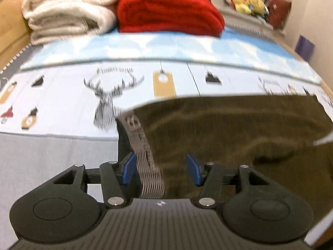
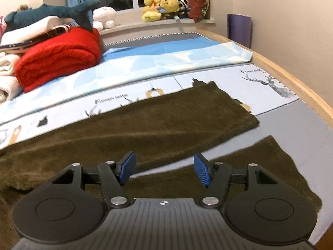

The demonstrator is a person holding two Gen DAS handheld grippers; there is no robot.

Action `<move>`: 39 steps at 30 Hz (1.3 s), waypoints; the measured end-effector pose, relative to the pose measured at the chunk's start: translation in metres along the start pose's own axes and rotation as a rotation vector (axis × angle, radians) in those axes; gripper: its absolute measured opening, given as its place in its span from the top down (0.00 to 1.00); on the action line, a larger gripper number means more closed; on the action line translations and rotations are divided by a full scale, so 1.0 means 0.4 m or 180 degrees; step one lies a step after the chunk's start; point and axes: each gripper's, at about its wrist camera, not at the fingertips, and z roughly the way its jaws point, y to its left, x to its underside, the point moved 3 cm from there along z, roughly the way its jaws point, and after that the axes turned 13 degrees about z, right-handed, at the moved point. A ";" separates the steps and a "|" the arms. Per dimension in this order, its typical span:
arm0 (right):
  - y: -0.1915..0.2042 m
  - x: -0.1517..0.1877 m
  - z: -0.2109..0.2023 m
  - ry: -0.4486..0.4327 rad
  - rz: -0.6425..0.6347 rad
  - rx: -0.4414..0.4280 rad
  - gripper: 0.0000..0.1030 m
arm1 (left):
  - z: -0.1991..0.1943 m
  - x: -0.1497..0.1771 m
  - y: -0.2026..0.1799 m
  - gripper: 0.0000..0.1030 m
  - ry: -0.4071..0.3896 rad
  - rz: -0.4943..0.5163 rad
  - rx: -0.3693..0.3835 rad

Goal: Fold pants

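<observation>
Bedroom, with a wood-framed bed [image 2: 291, 79] whose grey cover carries a pale deer-print sheet [image 2: 229, 77] and, farther back, a blue strip of bedding.

One pair of olive-brown pants [image 2: 145, 120] lies flat across the bed. In the right wrist view its two legs run apart toward the right: the far leg ends in a hemmed cuff on the edge of the deer-print sheet, the near leg ends on bare grey cover, and a wedge of grey shows between them. In the left wrist view the pants [image 1: 239, 129] fill the right half, and their patterned grey-and-white waistband [image 1: 143, 143] forms the left edge.

Two grippers. The left gripper [image 1: 161, 169] has its blue pads spread, with the waistband edge lying between them; whether the pads touch the cloth I cannot tell. The right gripper [image 2: 164, 169] also has its pads spread, over the gap between the two legs, holding nothing.

Left of the waistband the grey cover and sheet lie bare; beyond the cuffs a strip of grey runs to the bed frame.

At the bed's far end sit one rolled red blanket [image 1: 168, 12] and one folded cream blanket [image 1: 68, 8], touching. One plush shark [image 2: 52, 12] lies on that stack. Several plush toys [image 2: 162, 7] crowd the windowsill.
</observation>
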 end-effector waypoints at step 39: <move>0.260 -0.066 0.192 0.0297 0.0133 -0.0440 0.51 | 0.537 -0.200 -0.042 0.12 0.0379 0.0385 -0.0375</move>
